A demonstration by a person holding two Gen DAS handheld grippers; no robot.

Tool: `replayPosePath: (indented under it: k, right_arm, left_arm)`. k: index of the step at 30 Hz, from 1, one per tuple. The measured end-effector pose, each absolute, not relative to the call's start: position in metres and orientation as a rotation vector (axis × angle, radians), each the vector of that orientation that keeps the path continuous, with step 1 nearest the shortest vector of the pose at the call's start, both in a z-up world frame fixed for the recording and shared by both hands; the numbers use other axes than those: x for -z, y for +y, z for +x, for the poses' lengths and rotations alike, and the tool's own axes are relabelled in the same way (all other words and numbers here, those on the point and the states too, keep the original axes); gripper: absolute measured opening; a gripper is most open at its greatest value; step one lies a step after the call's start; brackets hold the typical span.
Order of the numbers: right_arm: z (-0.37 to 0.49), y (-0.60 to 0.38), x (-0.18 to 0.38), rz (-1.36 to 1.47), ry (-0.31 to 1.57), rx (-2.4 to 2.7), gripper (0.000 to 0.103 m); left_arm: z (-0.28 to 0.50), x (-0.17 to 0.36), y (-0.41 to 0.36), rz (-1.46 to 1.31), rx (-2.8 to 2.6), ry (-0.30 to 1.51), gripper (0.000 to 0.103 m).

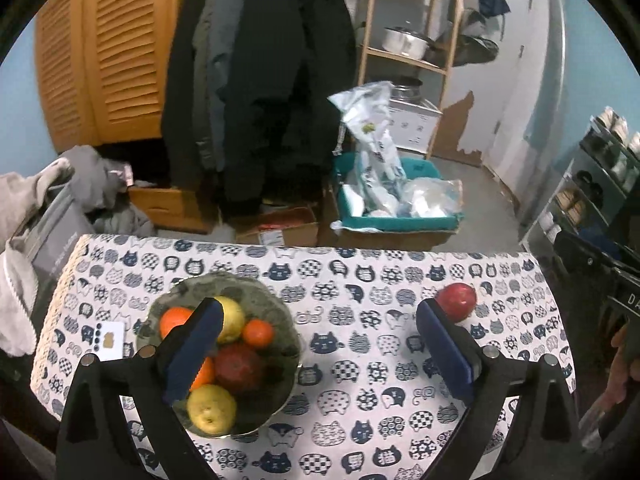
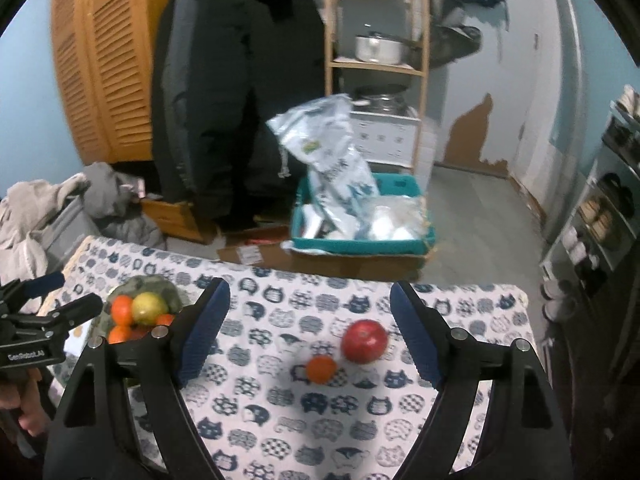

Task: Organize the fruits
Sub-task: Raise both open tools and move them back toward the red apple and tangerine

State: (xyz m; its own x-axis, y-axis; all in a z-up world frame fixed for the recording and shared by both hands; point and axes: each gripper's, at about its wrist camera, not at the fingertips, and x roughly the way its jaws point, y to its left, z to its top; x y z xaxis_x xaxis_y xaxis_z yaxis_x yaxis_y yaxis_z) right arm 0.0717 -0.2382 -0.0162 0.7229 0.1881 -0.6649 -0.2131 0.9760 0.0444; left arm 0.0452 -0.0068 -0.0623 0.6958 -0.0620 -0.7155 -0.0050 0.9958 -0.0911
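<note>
Fruits: bowl (image 1: pixel 280 312) at my 10 o'clock | apple (image 2: pixel 365 340), orange (image 2: pixel 321 369) loose | both jaws apart, empty | next: grasp orange.

two wrist views angled down over the cat-print table (image 1: pixel 360 344), sharing bowl (image 1: pixel 280 308) and red apple (image 2: pixel 365 340)
</note>
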Motion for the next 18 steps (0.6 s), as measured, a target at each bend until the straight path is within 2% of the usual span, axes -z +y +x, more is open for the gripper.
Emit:
replayPosePath:
  k: [18]
  right_arm:
    - [0.07,-0.313,0.046,0.018,0.794,-0.092,0.082]
  left_arm:
    - [0.071,0.088,-0.085,0.017,0.133,0.878,0.098]
